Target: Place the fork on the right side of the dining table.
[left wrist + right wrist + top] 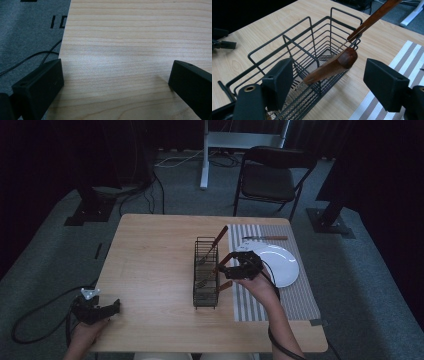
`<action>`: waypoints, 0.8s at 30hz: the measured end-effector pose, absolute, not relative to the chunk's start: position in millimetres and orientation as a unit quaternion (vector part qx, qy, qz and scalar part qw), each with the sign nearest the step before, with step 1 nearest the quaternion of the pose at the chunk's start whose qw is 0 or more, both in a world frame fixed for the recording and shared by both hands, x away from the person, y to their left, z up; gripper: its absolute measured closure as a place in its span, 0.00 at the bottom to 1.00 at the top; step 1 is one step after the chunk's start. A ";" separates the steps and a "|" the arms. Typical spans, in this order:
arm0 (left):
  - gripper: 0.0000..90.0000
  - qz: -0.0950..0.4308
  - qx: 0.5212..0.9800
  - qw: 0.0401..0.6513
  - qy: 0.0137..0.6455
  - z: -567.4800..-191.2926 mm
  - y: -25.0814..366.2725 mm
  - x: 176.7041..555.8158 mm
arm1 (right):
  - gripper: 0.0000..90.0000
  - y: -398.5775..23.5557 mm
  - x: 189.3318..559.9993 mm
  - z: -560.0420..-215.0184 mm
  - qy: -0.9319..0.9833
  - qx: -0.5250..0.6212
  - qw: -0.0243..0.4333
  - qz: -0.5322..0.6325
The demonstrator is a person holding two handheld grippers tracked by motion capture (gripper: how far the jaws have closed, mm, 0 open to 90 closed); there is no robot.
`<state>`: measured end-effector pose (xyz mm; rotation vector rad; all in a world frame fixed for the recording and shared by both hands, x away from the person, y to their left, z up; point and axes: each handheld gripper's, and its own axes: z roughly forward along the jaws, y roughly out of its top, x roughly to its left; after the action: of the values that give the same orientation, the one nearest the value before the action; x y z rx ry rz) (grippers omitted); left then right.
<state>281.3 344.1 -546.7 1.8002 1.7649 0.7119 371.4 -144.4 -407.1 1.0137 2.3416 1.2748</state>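
Observation:
A black wire basket (205, 272) stands mid-table with two wooden-handled utensils in it. One handle (220, 236) leans out over its far end. The other handle (332, 66) slants out over the near right rim and lies between the wide-apart jaws of my right gripper (331, 81), which do not touch it. My right gripper (223, 271) hovers at the basket's right side, open. At the table's front left corner, my left gripper (114, 309) is also open, with only bare wood between its jaws (115, 85).
A striped placemat (280, 300) lies right of the basket with a white plate (285, 265) on it and a wooden-handled knife (265, 238) at its far end. A black chair (270, 180) stands behind the table. Cables trail on the grey floor (25, 37).

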 end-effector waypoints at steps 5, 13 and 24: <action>0.00 0.263 0.664 0.258 0.651 -546.8 344.1 281.3 | 0.45 -144.9 374.9 -411.9 0.811 0.355 0.137 0.444; 0.00 0.262 0.664 0.258 0.651 -546.8 344.0 281.3 | 0.58 -141.4 379.3 -418.9 0.815 0.352 0.105 0.447; 0.00 0.262 0.663 0.259 0.652 -546.8 343.9 281.3 | 0.78 -134.2 377.1 -426.0 0.828 0.340 0.096 0.435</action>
<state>281.3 343.9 -546.8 1.7968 1.7659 0.7114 377.1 -134.2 -426.0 1.0083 2.4535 1.2875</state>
